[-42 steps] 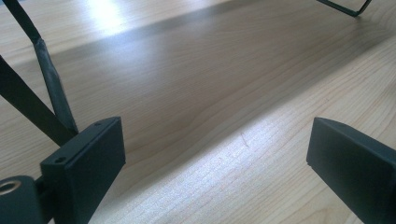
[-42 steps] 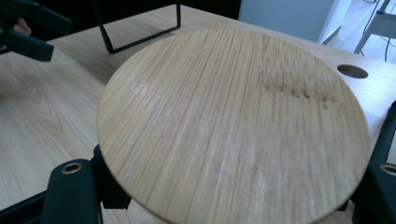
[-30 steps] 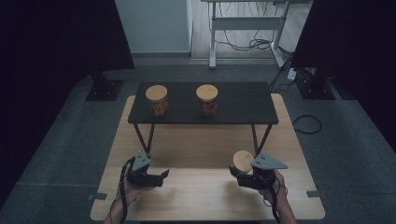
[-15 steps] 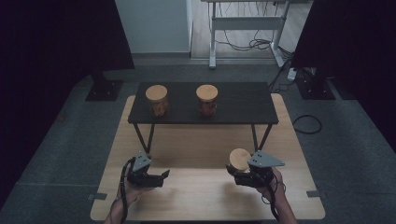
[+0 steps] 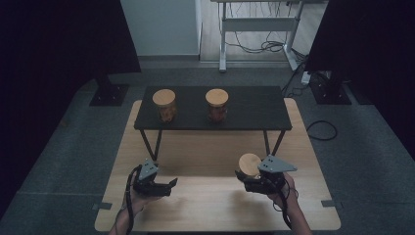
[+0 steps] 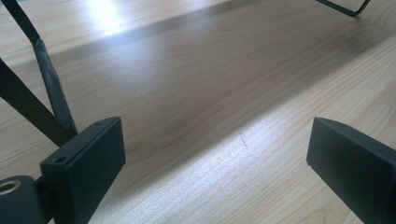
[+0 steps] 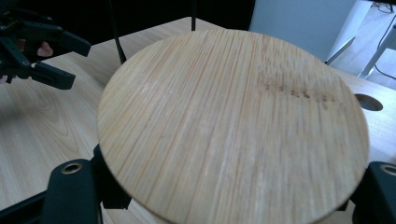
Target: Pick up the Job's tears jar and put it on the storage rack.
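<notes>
My right gripper [image 5: 247,177] is at the front right of the wooden table [image 5: 205,205], shut on a round wooden lid [image 5: 249,164]. In the right gripper view the lid [image 7: 233,135] faces up between the black fingers [image 7: 70,186] and hides whatever is beneath it. At the front left, my left gripper [image 5: 171,184] stands open just above the wood. The left gripper view has nothing between its wide-apart jaws [image 6: 215,158] but bare tabletop. The left gripper [image 7: 51,56] is also at the far left of the right gripper view.
A low black table [image 5: 254,110] stands across the back of the wooden table, on thin black legs [image 5: 149,144]. It carries two jars with wooden lids, one at the left [image 5: 164,104] and one in the middle [image 5: 217,103]. A round hole [image 7: 369,101] is in the tabletop.
The right gripper with the lid has drifted slightly left and away from the front edge. The left gripper has stayed where it was.
</notes>
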The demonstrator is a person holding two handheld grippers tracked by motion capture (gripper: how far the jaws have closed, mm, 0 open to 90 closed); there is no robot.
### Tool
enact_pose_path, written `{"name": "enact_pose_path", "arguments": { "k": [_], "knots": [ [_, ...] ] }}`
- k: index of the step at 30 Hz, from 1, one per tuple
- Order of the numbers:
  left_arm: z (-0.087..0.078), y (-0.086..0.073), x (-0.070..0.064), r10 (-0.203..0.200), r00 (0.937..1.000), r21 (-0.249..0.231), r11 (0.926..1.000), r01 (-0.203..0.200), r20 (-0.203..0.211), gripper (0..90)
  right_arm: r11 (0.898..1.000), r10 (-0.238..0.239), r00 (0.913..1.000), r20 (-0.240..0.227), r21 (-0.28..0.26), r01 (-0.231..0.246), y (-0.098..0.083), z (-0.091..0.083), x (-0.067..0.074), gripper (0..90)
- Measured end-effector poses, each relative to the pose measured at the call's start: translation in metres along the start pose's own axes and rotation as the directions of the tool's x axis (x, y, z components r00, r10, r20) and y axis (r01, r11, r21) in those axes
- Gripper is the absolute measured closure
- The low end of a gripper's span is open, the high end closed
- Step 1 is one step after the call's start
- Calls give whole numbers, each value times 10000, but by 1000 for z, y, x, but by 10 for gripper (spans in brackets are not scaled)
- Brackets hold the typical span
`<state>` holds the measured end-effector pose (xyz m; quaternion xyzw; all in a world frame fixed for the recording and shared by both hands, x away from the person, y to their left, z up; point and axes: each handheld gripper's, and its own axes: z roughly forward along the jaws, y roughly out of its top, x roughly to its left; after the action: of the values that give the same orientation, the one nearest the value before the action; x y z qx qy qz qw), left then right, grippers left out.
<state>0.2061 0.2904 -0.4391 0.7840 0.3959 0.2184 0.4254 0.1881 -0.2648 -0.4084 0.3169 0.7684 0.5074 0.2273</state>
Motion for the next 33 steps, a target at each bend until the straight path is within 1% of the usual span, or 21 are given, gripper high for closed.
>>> {"name": "enact_pose_path", "arguments": {
  "k": [10, 15, 33],
  "knots": [
    [0, 1, -1, 22, 10000, 14, 10000, -22, 16, 40, 9999, -154, 9998, -114, 43, 155, 9, 0, -4, 245],
    [-1, 1, 0, 13, 10000, -1, 10000, -13, -3, 41, 9999, -128, 9998, -160, -21, 128, 13, 1, -7, 245],
    [0, 1, -1, 45, 10000, 18, 10000, -45, -2, 40, 9998, -215, 9997, -131, -53, 214, 18, 0, -8, 246]
  ]
}}
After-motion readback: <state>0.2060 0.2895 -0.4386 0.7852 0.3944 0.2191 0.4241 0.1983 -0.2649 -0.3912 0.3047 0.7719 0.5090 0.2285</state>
